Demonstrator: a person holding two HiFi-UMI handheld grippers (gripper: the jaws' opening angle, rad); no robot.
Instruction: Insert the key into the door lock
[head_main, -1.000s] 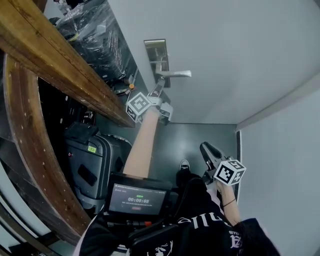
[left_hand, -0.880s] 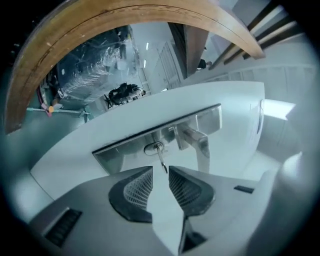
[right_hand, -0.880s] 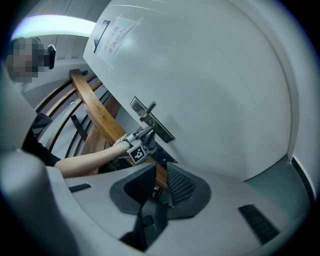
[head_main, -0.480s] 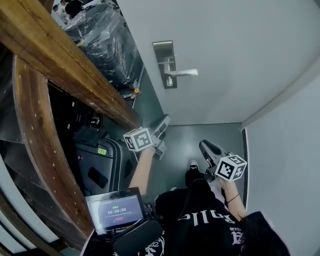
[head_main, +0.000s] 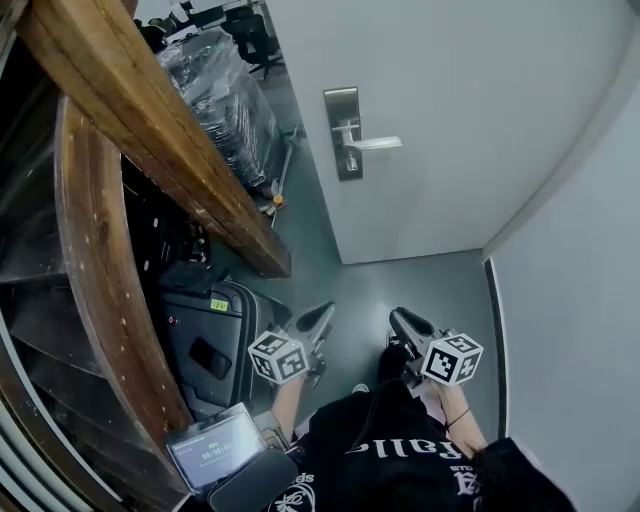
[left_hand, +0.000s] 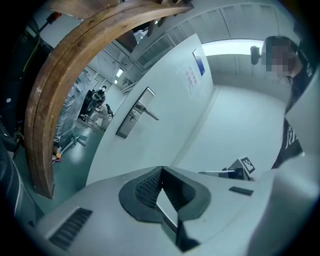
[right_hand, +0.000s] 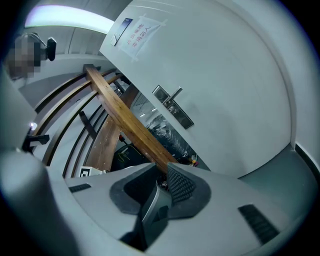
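The grey door (head_main: 450, 110) carries a steel lock plate (head_main: 345, 130) with a lever handle (head_main: 378, 143). A small metal piece (head_main: 351, 161) sticks out of the plate just below the handle; it is too small to tell if it is the key. The plate also shows in the left gripper view (left_hand: 132, 117) and the right gripper view (right_hand: 175, 112). My left gripper (head_main: 322, 316) hangs low near my waist, far from the door, shut with nothing in it. My right gripper (head_main: 398, 320) hangs beside it, jaws together and holding nothing.
A curved wooden beam (head_main: 150, 130) runs along the left. Behind it stands a plastic-wrapped stack (head_main: 215, 90). A dark suitcase (head_main: 205, 345) sits on the grey floor (head_main: 400, 275) by my left leg. A small screen (head_main: 215, 450) is at my waist. A wall (head_main: 570, 300) closes the right side.
My left gripper has come away from the lock plate and dropped down to my waist. The door now sits farther off in the head view. The right gripper has hardly moved.
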